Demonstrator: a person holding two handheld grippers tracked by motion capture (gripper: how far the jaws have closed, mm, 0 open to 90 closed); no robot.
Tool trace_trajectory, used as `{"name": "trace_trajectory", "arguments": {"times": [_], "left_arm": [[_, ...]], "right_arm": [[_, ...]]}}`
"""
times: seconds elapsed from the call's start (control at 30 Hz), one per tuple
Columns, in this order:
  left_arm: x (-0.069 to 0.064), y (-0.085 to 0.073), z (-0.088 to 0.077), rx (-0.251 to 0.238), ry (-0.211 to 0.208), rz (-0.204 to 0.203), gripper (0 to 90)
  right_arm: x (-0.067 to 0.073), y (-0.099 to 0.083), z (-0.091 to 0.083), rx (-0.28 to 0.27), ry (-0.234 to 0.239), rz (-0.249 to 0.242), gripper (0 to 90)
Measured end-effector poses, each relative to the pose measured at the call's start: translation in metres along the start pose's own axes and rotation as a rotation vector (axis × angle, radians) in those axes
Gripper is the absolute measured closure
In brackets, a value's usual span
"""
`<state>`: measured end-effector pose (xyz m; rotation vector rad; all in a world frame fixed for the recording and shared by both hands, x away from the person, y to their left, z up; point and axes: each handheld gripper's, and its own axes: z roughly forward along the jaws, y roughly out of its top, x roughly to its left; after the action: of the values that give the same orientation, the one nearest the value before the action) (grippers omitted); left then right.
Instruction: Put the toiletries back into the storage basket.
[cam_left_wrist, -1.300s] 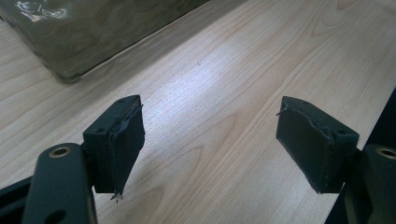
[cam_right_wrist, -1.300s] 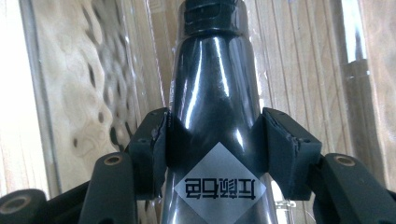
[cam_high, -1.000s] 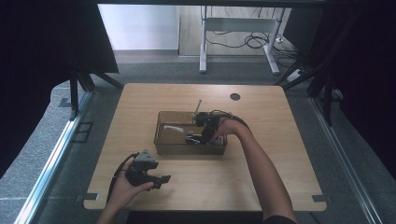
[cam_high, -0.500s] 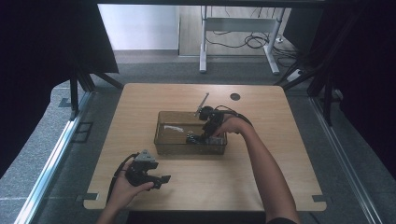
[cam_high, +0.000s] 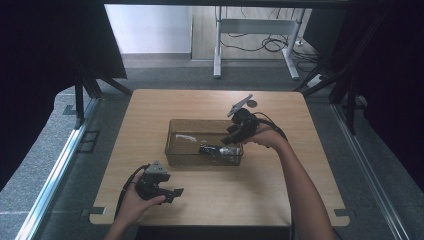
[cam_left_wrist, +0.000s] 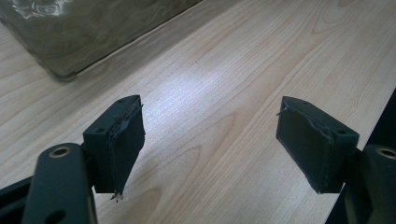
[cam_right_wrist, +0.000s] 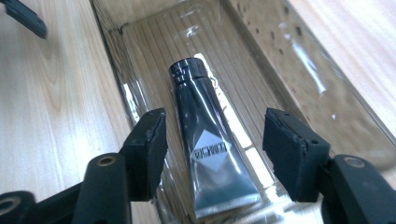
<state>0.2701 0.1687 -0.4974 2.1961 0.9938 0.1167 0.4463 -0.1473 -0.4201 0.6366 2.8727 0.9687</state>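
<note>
Right gripper (cam_high: 231, 141): in the high view it sits right of centre, above the right end of the tray, tilted down toward it. Its jaws stand wide apart with nothing clamped; they have just been closing a little, and the pads touch nothing.
Tube (cam_right_wrist: 208, 140): a dark glossy tube with a black cap and a grey diamond label, lying flat on the tray floor. In the right gripper view it runs up the middle of the frame, cap toward the top, below and between the two pads (cam_right_wrist: 150, 149), clear of both. In the high view it lies at the tray's lower right (cam_high: 218, 149).
Tray (cam_high: 172, 150): a clear brownish rectangular container at the centre of the worktop (cam_high: 310, 165); a small pale item (cam_high: 185, 136) lies in its upper left part.
Left gripper (cam_high: 170, 192): lower left of the high view, held in the person's hand low over the worktop, well apart from the tray. Its jaws are spread wide, with bare wood between them.
Tray corner (cam_left_wrist: 65, 46): upper left of the left gripper view.
</note>
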Motion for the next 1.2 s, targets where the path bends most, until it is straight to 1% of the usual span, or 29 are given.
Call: {"name": "trace_trajectory", "arguments": {"times": [0.03,0.13,0.23,0.3,0.37,0.4,0.47,0.57,0.67,0.8,0.87,0.9,0.93,0.97,1.0,1.07,1.13,1.17,1.2], "left_arm": [[0.000,0.000,0.001,-0.002,0.002,-0.008,23.9],[0.001,-0.001,0.002,0.005,0.003,-0.008,23.9],[0.000,-0.001,0.003,0.003,0.003,-0.008,23.9],[-0.001,-0.001,0.003,0.003,0.003,-0.009,23.9],[-0.001,-0.001,0.004,0.010,0.005,-0.005,23.9],[-0.001,-0.001,0.005,0.014,0.006,-0.003,23.9],[-0.001,-0.001,0.006,0.017,0.004,-0.002,23.9],[-0.002,-0.001,0.007,0.020,0.005,-0.007,23.9],[-0.002,-0.001,0.007,0.020,0.005,-0.007,23.9],[-0.002,-0.001,0.006,0.018,0.007,-0.011,23.9],[-0.002,-0.001,0.006,0.019,0.008,-0.011,23.9],[-0.002,-0.001,0.006,0.019,0.008,-0.011,23.9],[-0.002,-0.002,0.007,0.021,0.008,-0.011,23.9],[-0.001,-0.002,0.007,0.022,0.009,-0.011,23.9],[-0.001,-0.001,0.007,0.022,0.007,-0.011,23.9],[-0.001,-0.001,0.008,0.024,0.008,-0.010,23.9],[-0.002,-0.001,0.008,0.020,0.007,-0.009,23.9],[-0.002,-0.001,0.008,0.020,0.007,-0.009,23.9],[-0.002,-0.001,0.007,0.016,0.006,-0.009,23.9]], "right_arm": [[0.001,-0.005,-0.004,-0.015,-0.011,0.005,41.1],[0.006,-0.022,-0.016,-0.059,-0.036,0.018,41.2],[0.010,-0.042,-0.028,-0.108,-0.056,0.049,41.5],[0.011,-0.057,-0.034,-0.140,-0.067,0.061,41.9],[0.012,-0.070,-0.039,-0.153,-0.081,0.082,41.9],[0.012,-0.077,-0.041,-0.163,-0.091,0.085,41.9],[0.013,-0.090,-0.046,-0.184,-0.094,0.101,41.9],[0.016,-0.111,-0.052,-0.220,-0.119,0.133,42.0],[0.022,-0.134,-0.053,-0.259,-0.129,0.168,42.3],[0.031,-0.160,-0.049,-0.317,-0.150,0.206,42.9],[0.035,-0.170,-0.047,-0.329,-0.159,0.225,42.9],[0.035,-0.170,-0.047,-0.329,-0.159,0.225,42.9],[0.039,-0.180,-0.044,-0.332,-0.178,0.237,42.9],[0.041,-0.184,-0.042,-0.335,-0.184,0.237,42.9],[0.042,-0.187,-0.040,-0.323,-0.183,0.237,42.5],[0.043,-0.190,-0.038,-0.287,-0.207,0.237,41.6],[0.043,-0.193,-0.038,-0.305,-0.212,0.242,41.6],[0.043,-0.193,-0.038,-0.305,-0.212,0.242,41.6],[0.044,-0.193,-0.039,-0.317,-0.226,0.245,41.7]]}}
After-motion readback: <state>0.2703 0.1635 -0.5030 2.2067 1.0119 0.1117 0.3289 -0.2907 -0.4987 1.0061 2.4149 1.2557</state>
